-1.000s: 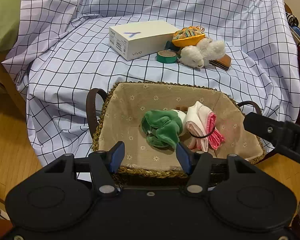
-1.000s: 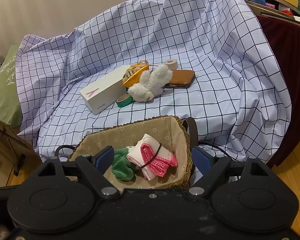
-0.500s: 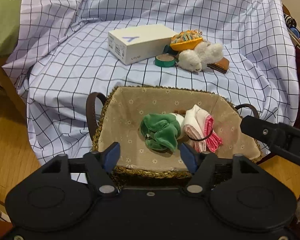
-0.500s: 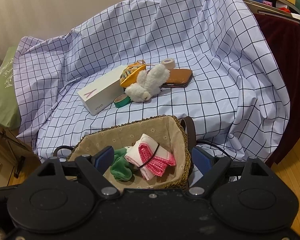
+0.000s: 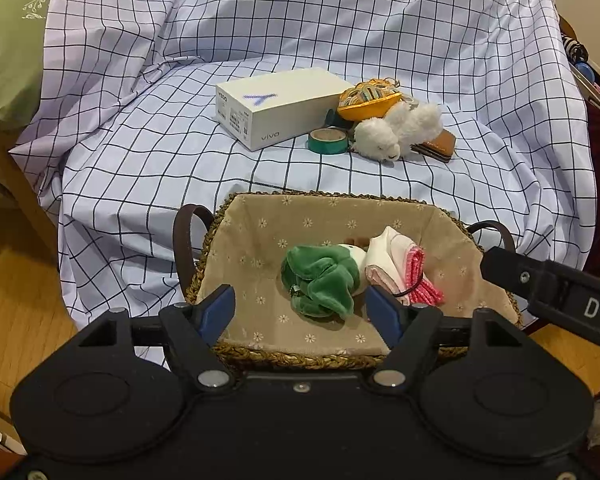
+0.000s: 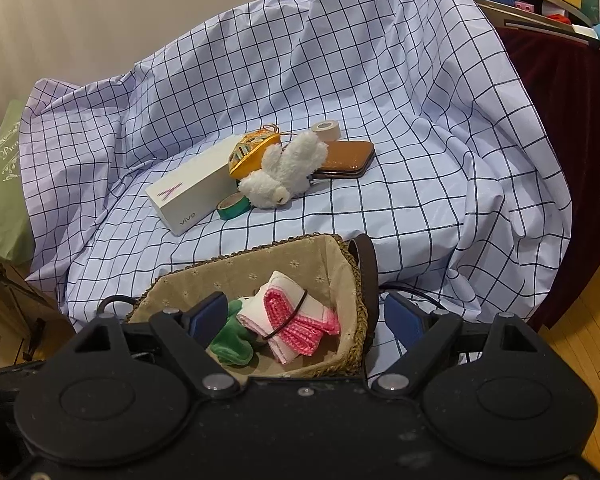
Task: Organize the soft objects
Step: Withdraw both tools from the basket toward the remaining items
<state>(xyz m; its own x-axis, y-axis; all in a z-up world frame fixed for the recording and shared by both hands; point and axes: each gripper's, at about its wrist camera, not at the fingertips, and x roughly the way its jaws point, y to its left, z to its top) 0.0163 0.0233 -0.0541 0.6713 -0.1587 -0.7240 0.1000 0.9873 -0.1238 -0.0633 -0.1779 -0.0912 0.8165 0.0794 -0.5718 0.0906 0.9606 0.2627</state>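
Observation:
A woven basket [image 5: 260, 220] [image 6: 352, 276] with beige lining stands at the front edge of the checked sheet. In it lie a green plush toy [image 5: 320, 284] [image 6: 230, 344] and a folded pink-and-white cloth [image 5: 400, 272] [image 6: 296, 320] bound by a dark band. A white plush animal [image 5: 396, 132] [image 6: 284, 172] lies on the sheet beyond, beside a yellow patterned pouch [image 5: 368, 98] [image 6: 254, 150]. My left gripper [image 5: 300, 310] is open and empty just before the basket's near rim. My right gripper [image 6: 306, 316] is open and empty above the basket's right end.
On the sheet lie a white vivo box [image 5: 276, 106] [image 6: 192, 192], a green tape roll [image 5: 328, 140] [image 6: 232, 206], a brown wallet [image 5: 436, 146] [image 6: 346, 160] and a pale tape roll [image 6: 326, 130]. A dark red cloth with a cluttered shelf [image 6: 556, 80] stands right. Wooden floor [image 5: 16, 300] lies below.
Both grippers have drawn back and tilted up a little, so the basket sits lower in each view. The left jaws have opened slightly wider. Nothing on the sheet has moved.

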